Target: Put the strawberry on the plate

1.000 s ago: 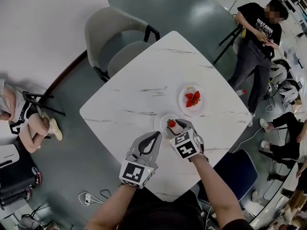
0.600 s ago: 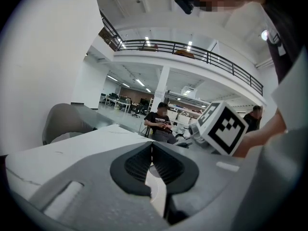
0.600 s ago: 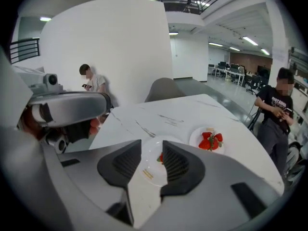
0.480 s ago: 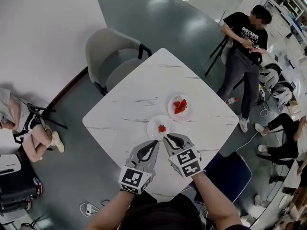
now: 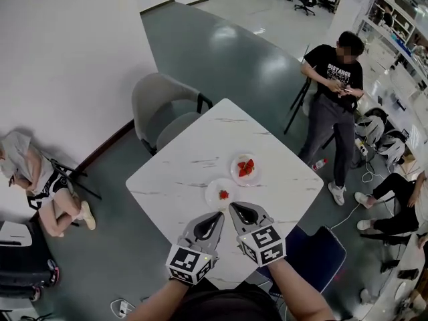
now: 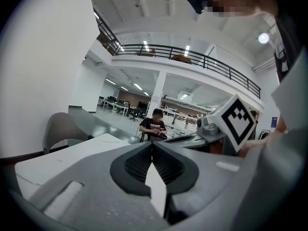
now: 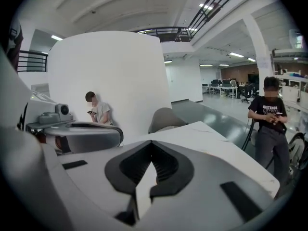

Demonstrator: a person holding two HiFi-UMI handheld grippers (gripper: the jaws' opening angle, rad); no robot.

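A single red strawberry [image 5: 223,194] lies on the near white plate [image 5: 214,198] on the marble table [image 5: 200,162]. A second white plate [image 5: 235,173] farther back holds several strawberries [image 5: 246,168]. My left gripper [image 5: 219,215] hovers just short of the near plate, jaws shut and empty. My right gripper [image 5: 233,207] is beside it, lifted clear of the plate, jaws shut with nothing between them. In the left gripper view the tips [image 6: 152,143] meet. The right gripper view shows the tips [image 7: 151,143] meeting too, and neither plate appears there.
A grey chair [image 5: 162,105] stands at the table's far left corner and a dark blue seat [image 5: 314,253] at the near right. One person in black [image 5: 332,105] stands beyond the table. Another person [image 5: 33,176] sits on the floor at left.
My right gripper let go of the strawberry on the near plate, pulled back toward me and shut. The head view rose and widened. My left gripper stayed shut.
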